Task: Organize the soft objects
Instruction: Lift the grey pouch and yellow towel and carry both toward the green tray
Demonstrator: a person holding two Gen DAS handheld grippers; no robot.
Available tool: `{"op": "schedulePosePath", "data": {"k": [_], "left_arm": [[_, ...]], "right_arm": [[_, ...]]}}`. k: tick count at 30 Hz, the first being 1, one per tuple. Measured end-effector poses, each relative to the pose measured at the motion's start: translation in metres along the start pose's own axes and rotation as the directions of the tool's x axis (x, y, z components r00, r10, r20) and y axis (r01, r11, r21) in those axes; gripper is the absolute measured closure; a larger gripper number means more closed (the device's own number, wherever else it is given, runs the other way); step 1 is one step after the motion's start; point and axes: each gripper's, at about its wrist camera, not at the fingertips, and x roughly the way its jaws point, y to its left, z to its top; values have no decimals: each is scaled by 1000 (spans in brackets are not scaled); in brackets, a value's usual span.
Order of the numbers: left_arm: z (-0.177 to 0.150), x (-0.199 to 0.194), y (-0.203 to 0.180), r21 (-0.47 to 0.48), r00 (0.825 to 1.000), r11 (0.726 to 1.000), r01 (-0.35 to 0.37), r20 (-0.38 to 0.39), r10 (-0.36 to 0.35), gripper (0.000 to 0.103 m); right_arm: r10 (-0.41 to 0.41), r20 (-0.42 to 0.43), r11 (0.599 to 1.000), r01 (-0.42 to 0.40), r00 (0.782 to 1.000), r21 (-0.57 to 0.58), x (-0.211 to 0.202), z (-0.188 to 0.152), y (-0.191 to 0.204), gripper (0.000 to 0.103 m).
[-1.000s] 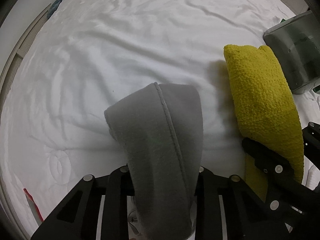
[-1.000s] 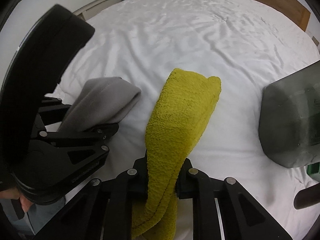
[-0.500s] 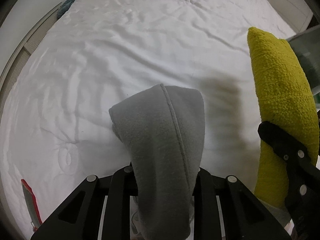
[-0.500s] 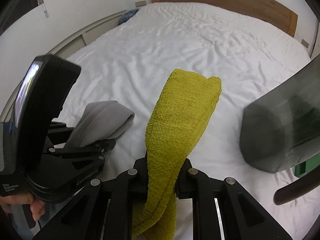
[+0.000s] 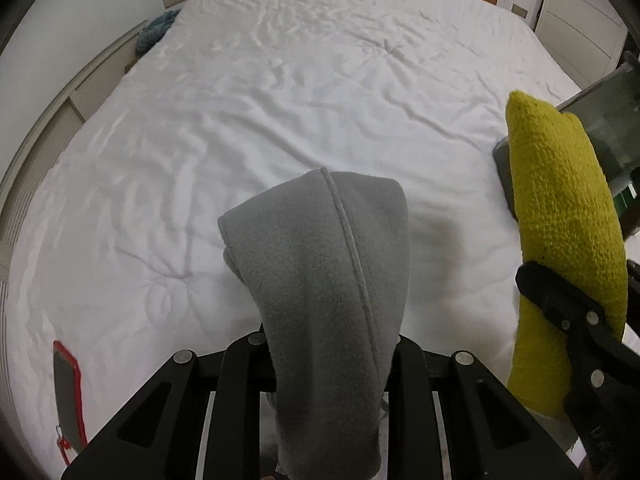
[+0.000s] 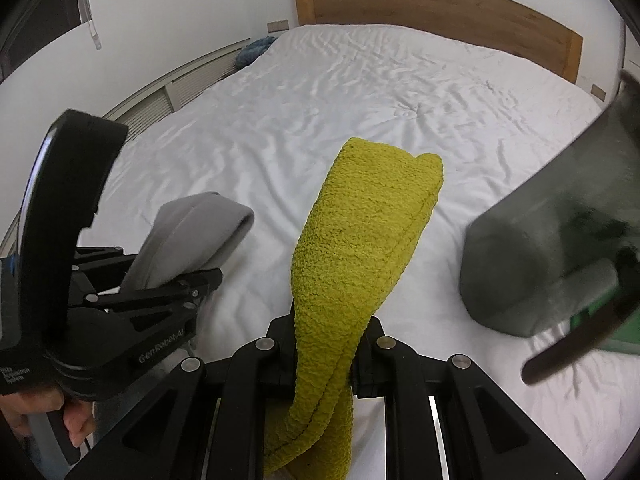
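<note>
A grey fleece cloth stands folded over between the jaws of my left gripper, which is shut on it above the white bed. The same grey cloth and left gripper show at the left of the right wrist view. My right gripper is shut on a yellow-green knitted cloth, whose ends hang below the jaws. That yellow cloth also shows at the right edge of the left wrist view, pinched in the black fingers.
A dark grey translucent bin sits on the bed to the right, seen too as a bin. A red-cased phone lies near the bed's left edge. A wooden headboard and a blue bundle are far off. A hand grips the left tool.
Both grippers have risen off the bed with their cloths, so more of the bed and the headboard come into view. The grips have not changed.
</note>
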Motion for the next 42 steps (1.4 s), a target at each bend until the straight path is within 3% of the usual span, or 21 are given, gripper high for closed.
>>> {"op": "schedulePosePath", "data": {"k": [8, 24, 29, 34, 40, 42], "left_arm": [[-18, -55, -16, 2, 996, 1000, 3, 89, -3, 85], [-61, -177, -25, 5, 980, 997, 78, 185, -77, 85], [-76, -202, -24, -4, 974, 996, 92, 206, -90, 85], [-78, -192, -34, -8, 978, 999, 52, 202, -50, 85], [-60, -139, -54, -38, 981, 999, -9, 195, 16, 85], [-54, -119, -56, -50, 976, 997, -61, 204, 70, 85]], "right_arm": [[-31, 40, 999, 29, 999, 32, -65, -24, 10, 88], [-115, 81, 993, 113, 990, 34, -210, -59, 57, 88], [-132, 77, 991, 129, 988, 36, -235, -70, 73, 88], [-93, 89, 995, 90, 992, 41, -236, -77, 66, 88], [-11, 113, 1000, 11, 994, 1, -186, -73, 24, 88], [10, 114, 1000, -8, 993, -19, -169, -71, 10, 87]]}}
